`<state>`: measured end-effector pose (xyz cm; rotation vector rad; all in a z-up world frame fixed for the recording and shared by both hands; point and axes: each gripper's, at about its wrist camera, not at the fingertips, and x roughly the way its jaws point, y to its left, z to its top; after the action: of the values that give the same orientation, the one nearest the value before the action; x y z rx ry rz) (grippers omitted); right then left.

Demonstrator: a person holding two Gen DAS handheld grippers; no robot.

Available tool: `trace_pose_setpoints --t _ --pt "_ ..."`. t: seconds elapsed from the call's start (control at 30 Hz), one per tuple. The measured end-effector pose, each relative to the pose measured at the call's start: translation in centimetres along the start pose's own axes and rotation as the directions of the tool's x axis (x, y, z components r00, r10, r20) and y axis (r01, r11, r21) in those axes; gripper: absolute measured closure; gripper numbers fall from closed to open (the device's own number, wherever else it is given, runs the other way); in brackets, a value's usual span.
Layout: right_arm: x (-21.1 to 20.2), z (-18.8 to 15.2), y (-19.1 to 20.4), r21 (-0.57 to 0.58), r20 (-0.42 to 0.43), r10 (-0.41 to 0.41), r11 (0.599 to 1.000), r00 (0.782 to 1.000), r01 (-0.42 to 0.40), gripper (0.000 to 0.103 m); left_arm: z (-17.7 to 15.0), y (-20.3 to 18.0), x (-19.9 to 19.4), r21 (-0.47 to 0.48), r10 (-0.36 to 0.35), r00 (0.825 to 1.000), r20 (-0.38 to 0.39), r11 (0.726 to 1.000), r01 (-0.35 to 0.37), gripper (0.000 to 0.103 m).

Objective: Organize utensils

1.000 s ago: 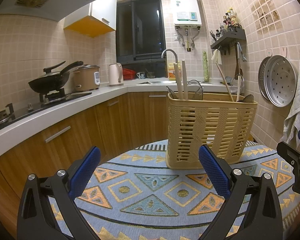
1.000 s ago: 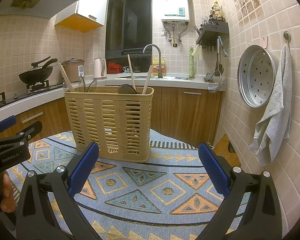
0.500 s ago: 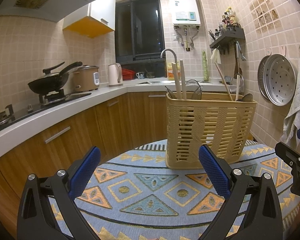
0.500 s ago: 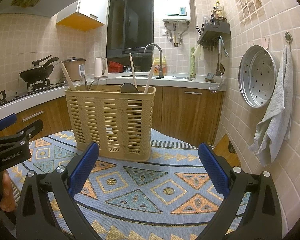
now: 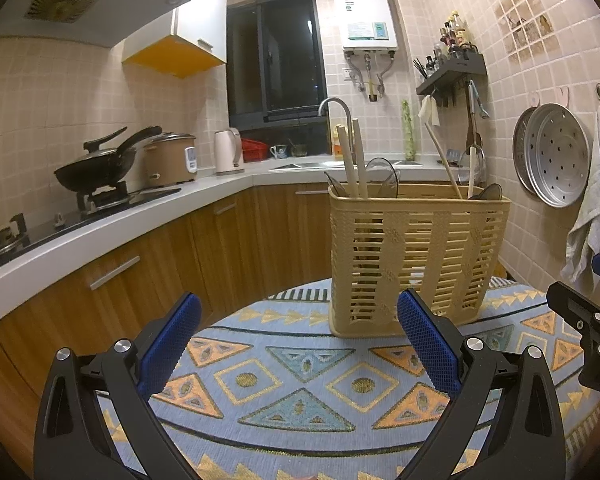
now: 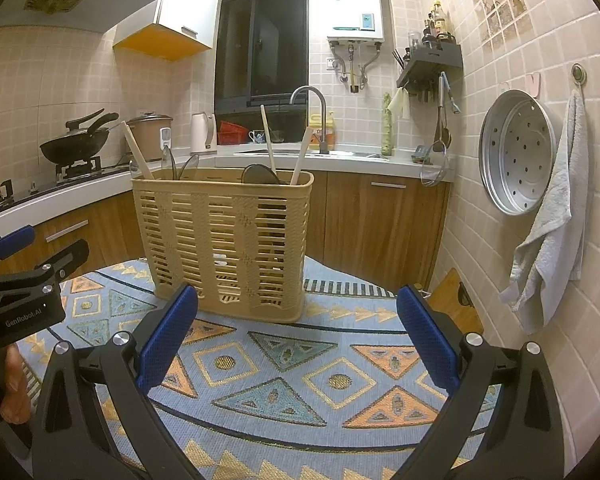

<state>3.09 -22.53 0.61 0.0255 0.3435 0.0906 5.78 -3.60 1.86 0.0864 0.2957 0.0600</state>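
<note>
now both tools, left tool (image 5: pixel 298 342) and right tool (image 6: pixel 298 334), gape empty near basket (image 6: pixel 224 240).

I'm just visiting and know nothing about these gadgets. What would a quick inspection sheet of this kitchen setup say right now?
Surface: patterned tablecloth, blue with triangles and diamonds, covers the table.
Job's things: tan slotted utensil basket stands upright on the cloth; wooden handles and dark ladles stick out of it.
Clutter: nothing seen on the cloth apart from the basket.
Grippers: left gripper and right gripper both have jaws wide apart, holding nothing, short of the basket.
Cables: nothing seen.
Surroundings: wok on the stove, rice cooker, kettle, steamer tray and towel on the wall.
</note>
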Motion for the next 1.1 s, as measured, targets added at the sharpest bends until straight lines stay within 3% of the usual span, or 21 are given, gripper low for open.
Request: trace_pose_setpoints --t 1.1 --pt "0.06 -0.11 0.20 -0.013 -0.006 0.002 1.000 1.000 -0.002 0.008 -0.05 -0.30 0.02 0.011 -0.001 1.000 -0.003 1.000 0.001 0.008"
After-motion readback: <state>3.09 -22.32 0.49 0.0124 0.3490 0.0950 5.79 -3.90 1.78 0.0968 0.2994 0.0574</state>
